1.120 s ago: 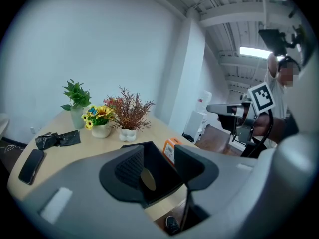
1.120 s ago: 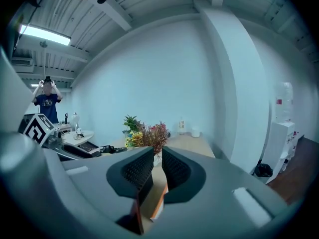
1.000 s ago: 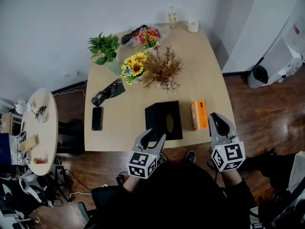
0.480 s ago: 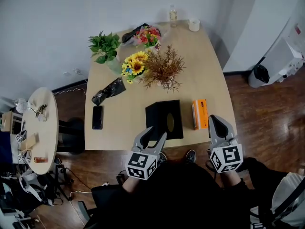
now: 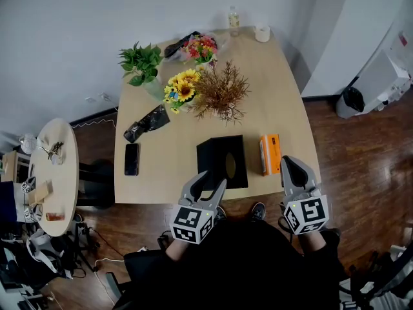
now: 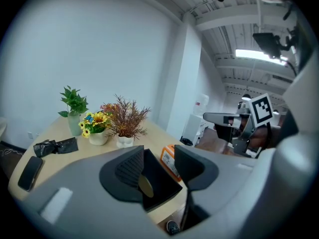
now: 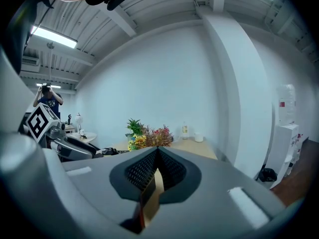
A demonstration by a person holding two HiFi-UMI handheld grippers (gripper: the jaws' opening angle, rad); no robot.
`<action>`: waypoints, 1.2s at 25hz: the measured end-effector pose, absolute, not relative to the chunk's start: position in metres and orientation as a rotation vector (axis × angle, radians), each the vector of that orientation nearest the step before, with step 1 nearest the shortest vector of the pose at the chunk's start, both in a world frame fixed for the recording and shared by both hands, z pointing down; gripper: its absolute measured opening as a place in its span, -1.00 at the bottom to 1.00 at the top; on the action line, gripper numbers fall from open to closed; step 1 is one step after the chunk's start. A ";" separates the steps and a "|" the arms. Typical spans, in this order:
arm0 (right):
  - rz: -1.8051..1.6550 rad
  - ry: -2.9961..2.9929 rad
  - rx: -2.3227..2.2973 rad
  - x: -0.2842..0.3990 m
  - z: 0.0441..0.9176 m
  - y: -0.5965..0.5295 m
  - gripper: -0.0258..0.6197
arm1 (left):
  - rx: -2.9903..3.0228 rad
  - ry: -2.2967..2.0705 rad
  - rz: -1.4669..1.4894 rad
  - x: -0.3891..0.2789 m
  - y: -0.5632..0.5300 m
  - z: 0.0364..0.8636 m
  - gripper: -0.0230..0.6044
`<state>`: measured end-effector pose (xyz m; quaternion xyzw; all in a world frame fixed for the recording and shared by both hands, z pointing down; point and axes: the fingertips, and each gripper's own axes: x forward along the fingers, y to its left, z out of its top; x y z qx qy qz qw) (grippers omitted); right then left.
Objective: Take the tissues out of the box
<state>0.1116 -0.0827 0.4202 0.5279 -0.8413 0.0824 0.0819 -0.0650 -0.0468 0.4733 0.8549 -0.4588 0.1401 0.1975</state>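
Hovering at the near edge of the bench point(image 5: 284, 95), the left gripper point(image 5: 210, 183) has its fingers point(image 6: 130, 166) spread apart with nothing held between them. It sits just short of the near left corner of the black tissue box point(image 5: 222, 162). In the left gripper view, the box point(image 6: 157, 178) shows through the gap between the fingers.

The tissue box lies flat near the middle of the bench's near edge, with an oval opening point(image 5: 230, 165) on top. An orange pack point(image 5: 270, 154) lies just beside it, toward the right edge.

The right gripper point(image 5: 288, 163) is near the bench's near right corner, beside the orange pack. Its fingers point(image 7: 144, 171) are pressed together and hold nothing.

A phone point(image 5: 131, 159) lies flat near the left edge, well apart from the box. A black bag point(image 5: 147, 124) lies beyond the phone. Sunflowers point(image 5: 181, 89) and a dried brown plant point(image 5: 221, 94) stand in the middle of the bench, behind the box. A green plant point(image 5: 141, 63) stands near the far left corner. A bottle point(image 5: 233, 22) and a white cup point(image 5: 261, 34) stand at the far edge.
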 end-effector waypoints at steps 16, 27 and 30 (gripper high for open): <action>0.242 -2.518 1.557 0.110 0.424 -0.081 -0.92 | 2.392 -1.279 0.398 -0.063 -0.045 0.476 -0.37; 0.246 -2.512 1.551 0.108 0.428 -0.082 -0.92 | 2.385 -1.275 0.408 -0.064 -0.044 0.481 -0.37; 0.245 -2.512 1.549 0.108 0.428 -0.081 -0.92 | 2.386 -1.274 0.411 -0.063 -0.043 0.480 -0.37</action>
